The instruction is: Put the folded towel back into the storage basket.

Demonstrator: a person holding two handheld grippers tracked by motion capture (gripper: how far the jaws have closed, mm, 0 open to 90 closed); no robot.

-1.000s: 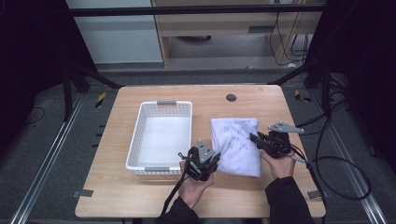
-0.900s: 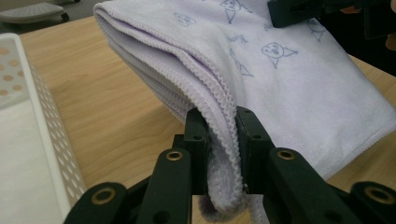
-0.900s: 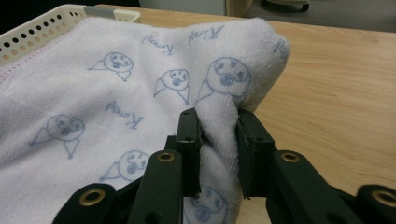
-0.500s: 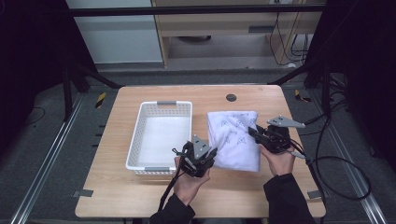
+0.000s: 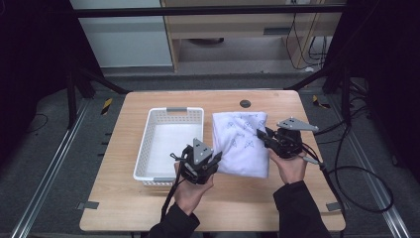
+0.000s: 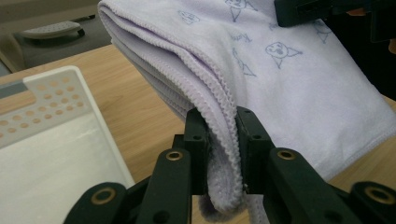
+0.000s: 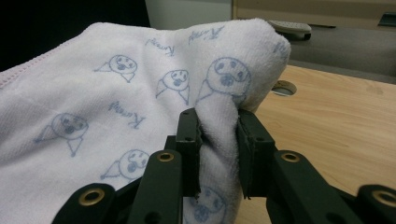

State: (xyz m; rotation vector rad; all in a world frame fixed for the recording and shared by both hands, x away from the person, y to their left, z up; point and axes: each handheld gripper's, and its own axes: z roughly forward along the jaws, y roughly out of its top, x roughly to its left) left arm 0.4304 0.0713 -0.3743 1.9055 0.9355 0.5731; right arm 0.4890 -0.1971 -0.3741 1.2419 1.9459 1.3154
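Observation:
A folded white towel (image 5: pixel 242 143) printed with pale blue cartoon faces is held between both grippers over the right half of the wooden table (image 5: pixel 124 208). My left gripper (image 5: pixel 214 159) is shut on the towel's near left hemmed edge (image 6: pixel 219 135), right beside the basket. My right gripper (image 5: pixel 261 135) is shut on a pinched fold of the towel's right side (image 7: pixel 219 121). The towel (image 7: pixel 93 116) bulges upward between the two grips. The white perforated plastic basket (image 5: pixel 148 144) stands left of the towel, and nothing lies in it.
A small round dark grommet (image 5: pixel 245 103) sits in the tabletop behind the towel. The basket's rim (image 6: pixel 51 88) lies close to the left of my left gripper. Cables trail off the table's right edge (image 5: pixel 346 168). Dark frame rails surround the table.
Both grippers have carried the towel leftward and a little away from the person. The towel has bunched up and now reaches closer to the basket.

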